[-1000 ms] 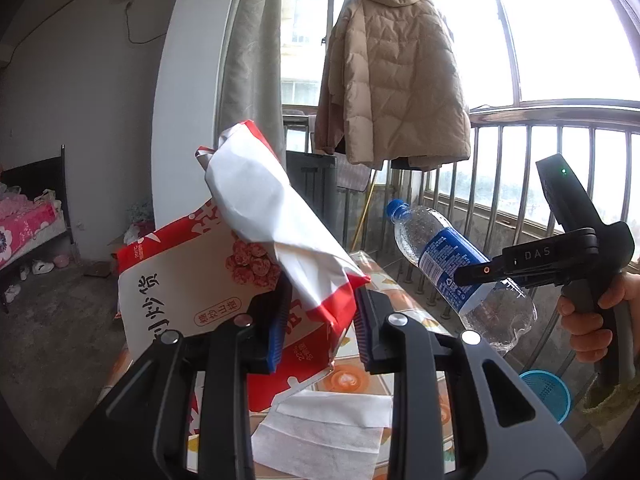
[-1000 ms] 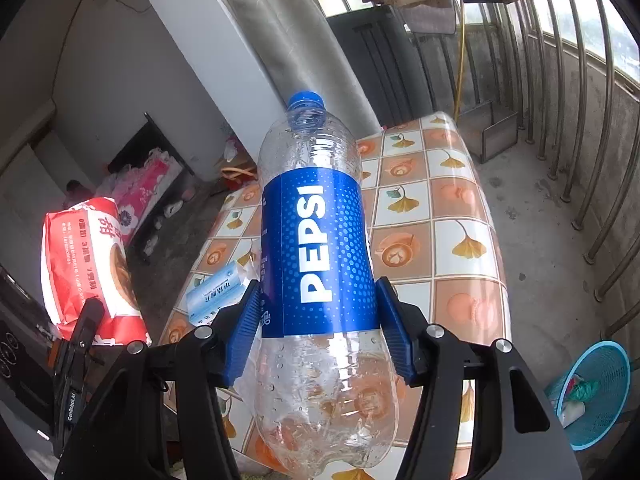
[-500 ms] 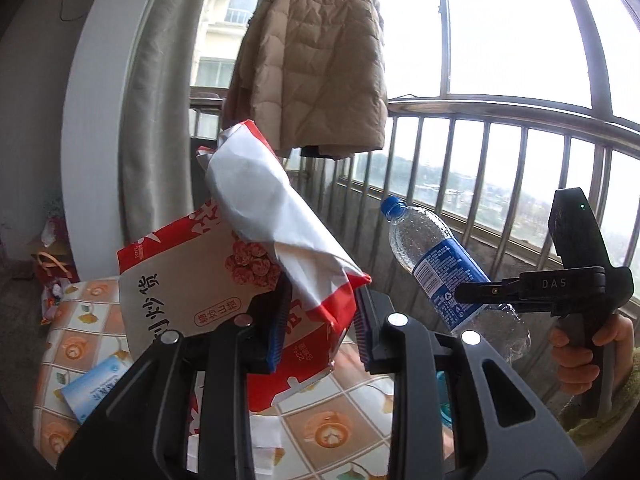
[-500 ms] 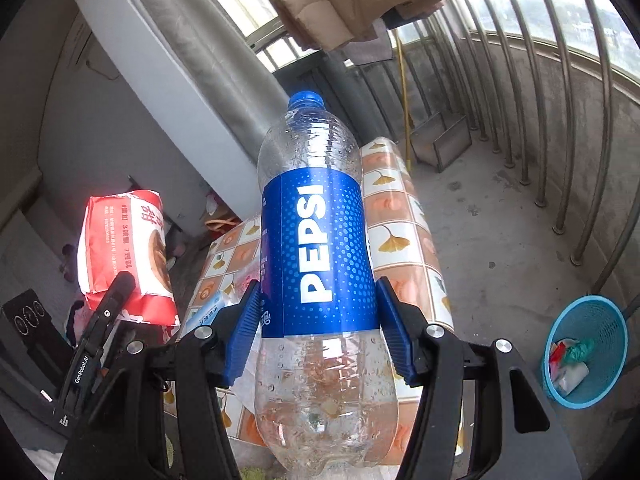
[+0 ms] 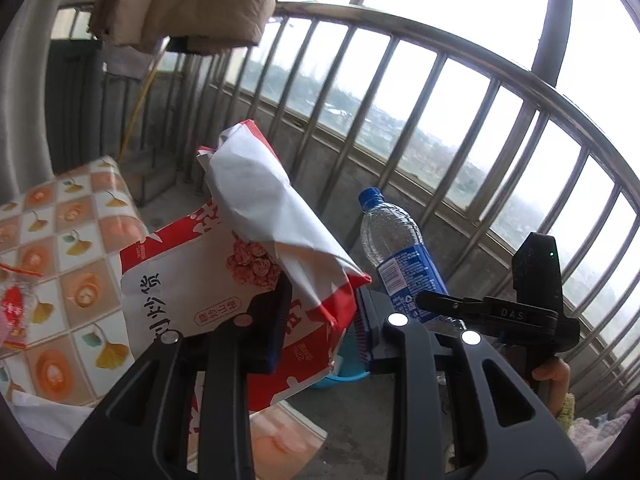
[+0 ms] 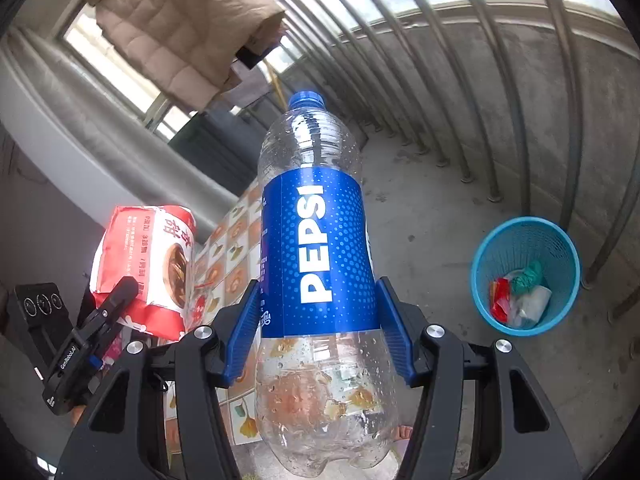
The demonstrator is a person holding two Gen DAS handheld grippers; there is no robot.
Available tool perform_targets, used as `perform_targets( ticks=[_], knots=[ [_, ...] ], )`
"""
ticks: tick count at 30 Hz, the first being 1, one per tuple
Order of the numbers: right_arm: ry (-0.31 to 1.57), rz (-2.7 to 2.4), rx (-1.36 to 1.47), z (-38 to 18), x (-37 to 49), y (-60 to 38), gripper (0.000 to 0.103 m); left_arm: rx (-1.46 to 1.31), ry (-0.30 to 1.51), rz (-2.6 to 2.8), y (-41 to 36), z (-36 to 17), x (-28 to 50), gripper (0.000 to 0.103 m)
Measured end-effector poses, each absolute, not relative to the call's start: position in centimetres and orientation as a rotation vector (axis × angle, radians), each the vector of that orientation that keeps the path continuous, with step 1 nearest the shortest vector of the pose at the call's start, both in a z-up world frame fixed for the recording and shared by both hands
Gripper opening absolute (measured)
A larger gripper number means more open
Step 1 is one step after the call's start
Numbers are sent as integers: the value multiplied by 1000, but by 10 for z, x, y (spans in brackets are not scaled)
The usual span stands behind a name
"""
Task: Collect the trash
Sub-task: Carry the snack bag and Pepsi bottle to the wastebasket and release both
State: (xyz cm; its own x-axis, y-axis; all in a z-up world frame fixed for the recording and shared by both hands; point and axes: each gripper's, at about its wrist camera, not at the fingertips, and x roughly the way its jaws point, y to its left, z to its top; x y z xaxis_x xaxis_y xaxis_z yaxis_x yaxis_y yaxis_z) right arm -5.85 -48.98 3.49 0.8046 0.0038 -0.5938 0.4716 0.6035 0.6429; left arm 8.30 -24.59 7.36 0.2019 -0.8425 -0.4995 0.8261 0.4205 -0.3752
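Note:
My right gripper (image 6: 320, 328) is shut on an empty clear Pepsi bottle (image 6: 316, 240) with a blue label and blue cap, held upright. My left gripper (image 5: 322, 320) is shut on a crumpled red and white snack bag (image 5: 248, 248), held in the air beside the table. In the right wrist view the snack bag (image 6: 148, 264) and the left gripper (image 6: 96, 320) show at the left. In the left wrist view the bottle (image 5: 400, 256) and the right gripper (image 5: 480, 312) show at the right. A blue mesh waste basket (image 6: 524, 276) with some trash in it stands on the concrete floor at the right.
A table with an orange leaf-pattern cloth (image 5: 68, 248) lies to the left, with a small wrapper (image 5: 16, 308) and white tissue (image 5: 44, 420) on it. Metal balcony railing (image 5: 440, 120) runs behind. A tan padded coat (image 6: 180, 20) hangs above. Bare concrete floor (image 6: 432, 220) surrounds the basket.
Both grippers have swung right, away from the table toward the railing, each keeping its load. The blue basket has come closer and larger in the right wrist view, and that view has rolled.

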Motion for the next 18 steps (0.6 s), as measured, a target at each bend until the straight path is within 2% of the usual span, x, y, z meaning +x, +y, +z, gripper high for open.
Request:
perform_targets(
  ticks=[12, 18],
  knots=[
    [578, -533, 1275, -94, -128, -581, 58, 137, 982, -1389, -425, 9, 54, 27],
    [532, -613, 1397, -156, -130, -635, 61, 179, 1074, -1455, -513, -27, 52, 30]
  ],
)
